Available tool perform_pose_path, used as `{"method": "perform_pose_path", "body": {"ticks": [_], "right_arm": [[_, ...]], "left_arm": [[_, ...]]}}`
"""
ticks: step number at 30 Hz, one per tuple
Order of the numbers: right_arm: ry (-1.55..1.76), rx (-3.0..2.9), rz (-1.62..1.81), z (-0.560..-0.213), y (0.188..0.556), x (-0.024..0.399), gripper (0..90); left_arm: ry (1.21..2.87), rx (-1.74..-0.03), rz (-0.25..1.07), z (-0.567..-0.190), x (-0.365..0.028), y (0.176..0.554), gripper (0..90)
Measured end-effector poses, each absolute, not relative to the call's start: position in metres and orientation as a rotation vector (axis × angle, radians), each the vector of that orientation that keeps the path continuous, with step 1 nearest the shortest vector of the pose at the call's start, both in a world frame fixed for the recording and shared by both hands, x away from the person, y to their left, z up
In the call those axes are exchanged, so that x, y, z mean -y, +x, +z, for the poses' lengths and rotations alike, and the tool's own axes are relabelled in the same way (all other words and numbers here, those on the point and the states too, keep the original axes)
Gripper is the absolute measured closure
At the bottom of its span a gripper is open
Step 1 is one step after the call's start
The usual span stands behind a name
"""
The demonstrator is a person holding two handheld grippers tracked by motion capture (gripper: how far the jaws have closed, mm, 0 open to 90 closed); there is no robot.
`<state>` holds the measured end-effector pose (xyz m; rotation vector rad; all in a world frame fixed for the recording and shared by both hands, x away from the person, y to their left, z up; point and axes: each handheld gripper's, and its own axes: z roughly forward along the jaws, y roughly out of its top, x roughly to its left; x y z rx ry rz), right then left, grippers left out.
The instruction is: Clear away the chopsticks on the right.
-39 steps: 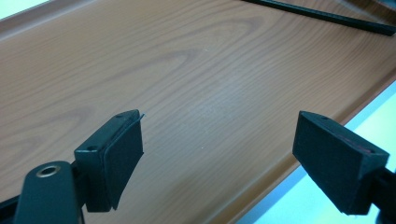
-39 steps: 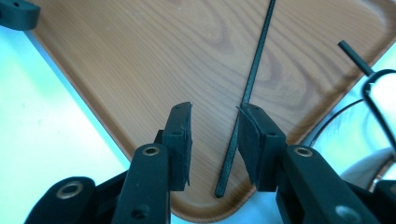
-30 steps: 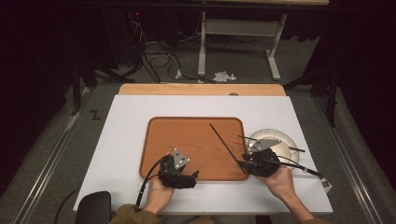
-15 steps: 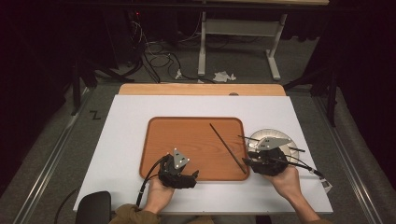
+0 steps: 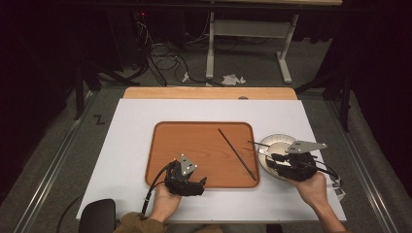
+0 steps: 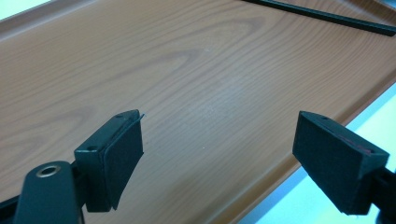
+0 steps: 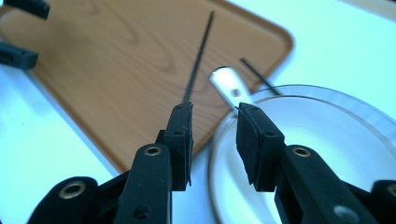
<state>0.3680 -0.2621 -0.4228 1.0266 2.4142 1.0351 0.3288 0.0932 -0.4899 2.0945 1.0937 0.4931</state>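
A black chopstick [image 5: 237, 154] lies slantwise on the right half of the brown wooden tray [image 5: 194, 145]. A second chopstick [image 5: 257, 143] leans on the left rim of the white plate [image 5: 277, 141] beside the tray. My right gripper [image 5: 274, 159] hovers over that plate. In the right gripper view its jaws [image 7: 212, 140] stand apart with nothing between them, and they have just been closing. Ahead of them I see the tray chopstick [image 7: 198, 56] and a pale utensil handle [image 7: 229, 88] on the plate's rim. My left gripper [image 6: 219, 140] is open over the tray's front edge.
The tray and plate rest on a white tabletop [image 5: 126, 136] with a wooden strip [image 5: 209, 93] at its far edge. Beyond the table are cables and a desk frame [image 5: 248, 43] on a dark floor. A dark round object [image 5: 97, 216] sits off the front left corner.
My right gripper has moved right and a little up, from the tray's right edge to above the plate. The chopstick stays on the tray. The left gripper has not moved.
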Motion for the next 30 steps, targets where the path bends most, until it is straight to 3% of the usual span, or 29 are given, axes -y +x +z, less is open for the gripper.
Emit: {"method": "perform_pose_path", "body": {"ticks": [10,17,30], "right_arm": [[1.17,-2.259,1.027,-0.411,0.377,0.314,70.2],[1.275,-2.203,0.912,-0.421,0.394,0.347,73.5],[1.326,-2.26,0.698,-0.446,0.419,0.357,76.2]], "left_arm": [[2.096,-1.099,0.496,-0.49,-0.094,0.329,16.5],[2.095,-1.111,0.5,-0.491,-0.095,0.328,16.5],[2.073,-1.155,0.515,-0.491,-0.104,0.323,16.5]]}}
